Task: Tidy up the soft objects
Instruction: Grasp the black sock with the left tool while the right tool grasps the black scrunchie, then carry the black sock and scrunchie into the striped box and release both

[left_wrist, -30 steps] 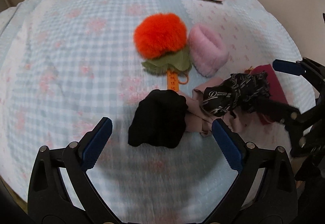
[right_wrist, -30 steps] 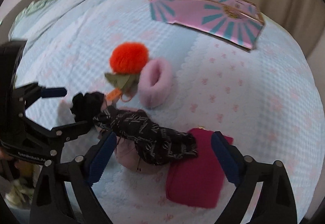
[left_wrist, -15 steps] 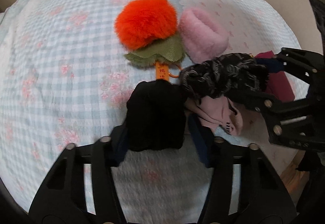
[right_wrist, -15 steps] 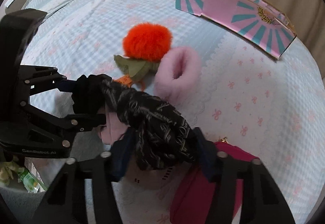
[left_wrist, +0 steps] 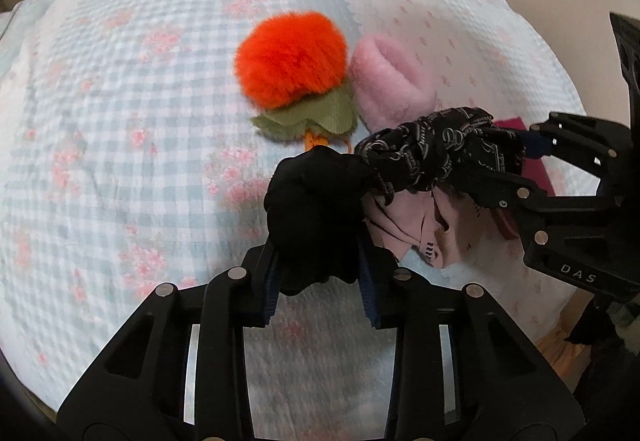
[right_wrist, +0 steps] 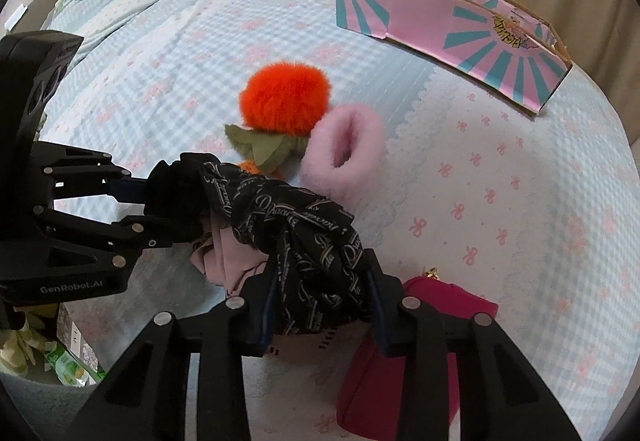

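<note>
My left gripper (left_wrist: 318,295) is shut on a plain black cloth bundle (left_wrist: 316,217), lifted a little off the bedspread. My right gripper (right_wrist: 322,311) is shut on a black scarf with white lettering (right_wrist: 304,237); it shows in the left wrist view (left_wrist: 440,153) too. The scarf's far end touches the black bundle (right_wrist: 176,197). A pink cloth (left_wrist: 408,225) lies under both. An orange fluffy pompom with a green leaf (left_wrist: 292,59) and a pink fuzzy ring (left_wrist: 390,81) lie just beyond.
A pink and teal cardboard box (right_wrist: 452,25) stands at the far edge of the blue checked bedspread (left_wrist: 120,121). A dark red pouch (right_wrist: 408,345) lies by my right gripper. A bin with packets (right_wrist: 60,365) sits off the left edge.
Both grippers have closed, the left on the black bundle and the right on the lettered scarf. Both bundles have risen slightly and the grippers have drawn closer together.
</note>
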### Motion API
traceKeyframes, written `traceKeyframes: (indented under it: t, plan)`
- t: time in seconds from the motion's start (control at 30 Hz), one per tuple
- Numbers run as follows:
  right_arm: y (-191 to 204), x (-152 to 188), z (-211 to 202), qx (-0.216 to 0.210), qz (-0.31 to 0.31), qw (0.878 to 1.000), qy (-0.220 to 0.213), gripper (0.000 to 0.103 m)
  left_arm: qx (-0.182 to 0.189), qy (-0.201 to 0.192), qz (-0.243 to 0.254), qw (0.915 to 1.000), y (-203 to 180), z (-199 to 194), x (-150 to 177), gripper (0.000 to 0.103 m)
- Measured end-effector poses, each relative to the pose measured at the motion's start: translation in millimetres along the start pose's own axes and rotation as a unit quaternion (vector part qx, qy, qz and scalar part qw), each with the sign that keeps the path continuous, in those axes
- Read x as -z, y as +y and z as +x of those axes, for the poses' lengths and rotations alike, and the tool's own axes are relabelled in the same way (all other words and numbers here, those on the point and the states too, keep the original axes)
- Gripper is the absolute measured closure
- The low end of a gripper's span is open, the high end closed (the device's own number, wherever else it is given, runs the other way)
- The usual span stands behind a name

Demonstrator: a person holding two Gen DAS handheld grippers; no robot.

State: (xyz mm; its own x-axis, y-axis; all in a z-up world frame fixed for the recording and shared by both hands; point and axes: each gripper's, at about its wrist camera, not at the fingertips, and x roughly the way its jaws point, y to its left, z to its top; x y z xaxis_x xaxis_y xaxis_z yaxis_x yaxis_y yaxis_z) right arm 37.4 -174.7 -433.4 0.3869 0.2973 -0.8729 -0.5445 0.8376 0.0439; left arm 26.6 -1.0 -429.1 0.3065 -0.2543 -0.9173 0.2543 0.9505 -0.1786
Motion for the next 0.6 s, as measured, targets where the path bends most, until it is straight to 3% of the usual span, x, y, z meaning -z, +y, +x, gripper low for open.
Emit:
traceKeyframes:
  t: [0.33,0.6]
  plan:
    - [-6,-5,-18,-0.002,0.026,1.000,0.000,0.069,-0.009,-0.017,-0.031,0.9993,13,-22,-9,0.076]
    - [-12,-28,-63,0.003,0.043,0.999,-0.020,0.069,-0.020,-0.042,-0.048,0.9978,13,-65,-26,0.076]
